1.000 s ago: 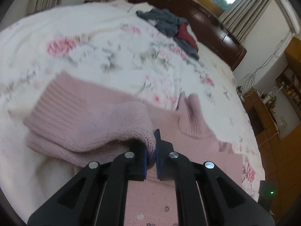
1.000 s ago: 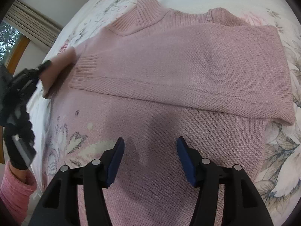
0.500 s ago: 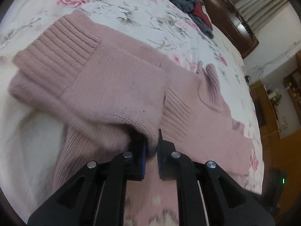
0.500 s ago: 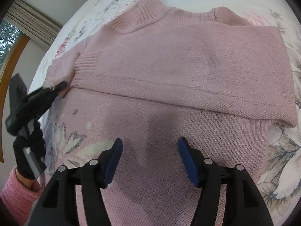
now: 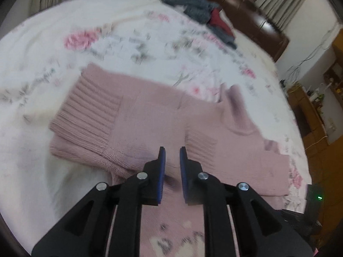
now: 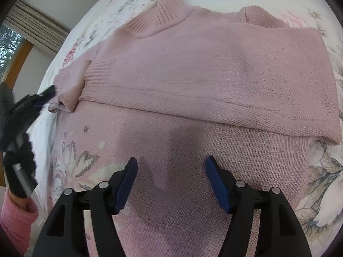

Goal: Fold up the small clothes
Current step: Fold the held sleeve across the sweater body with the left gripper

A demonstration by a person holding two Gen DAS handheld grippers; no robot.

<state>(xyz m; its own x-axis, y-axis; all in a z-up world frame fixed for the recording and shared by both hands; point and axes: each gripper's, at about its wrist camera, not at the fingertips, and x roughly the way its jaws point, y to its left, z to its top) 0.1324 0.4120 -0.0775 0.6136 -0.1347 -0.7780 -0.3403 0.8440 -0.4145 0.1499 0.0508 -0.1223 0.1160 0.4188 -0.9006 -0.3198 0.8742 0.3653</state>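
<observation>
Sweater [image 6: 193, 68]: pink knit, high ribbed collar [image 6: 156, 15], lying flat on the floral bedspread [image 5: 128, 34]. One sleeve [image 6: 214, 85] is folded across the chest, ribbed cuff [image 6: 97, 72] ending near the far side edge. Second sleeve [image 5: 103, 124] is doubled back on itself at that same edge, its wide ribbed cuff [image 5: 92, 107] on top. Grey and white floral pattern [image 6: 83, 160] knitted into the lower front.

Left wrist view only: heap of grey and dark red clothes [image 5: 203, 15] near the dark wooden headboard [image 5: 246, 12], well apart from the sweater; curtains [image 5: 285, 4]; wooden furniture along the wall at right. Heavy motion blur in this view. Right wrist view only: full width of the sweater, the pattern in detail, and the person's black-gloved hand [image 6: 19, 167] with pink sleeve cuff [image 6: 17, 216] gripping the left tool.

Left gripper [image 5: 172, 157]: fingers slightly apart, narrow gap, nothing between them, hanging over the folded sleeves near the sweater's side edge. From the right wrist view it sits just beside the doubled sleeve. Right gripper [image 6: 171, 169]: fingers spread wide, empty, over the lower front of the sweater; contact with the fabric unclear.
</observation>
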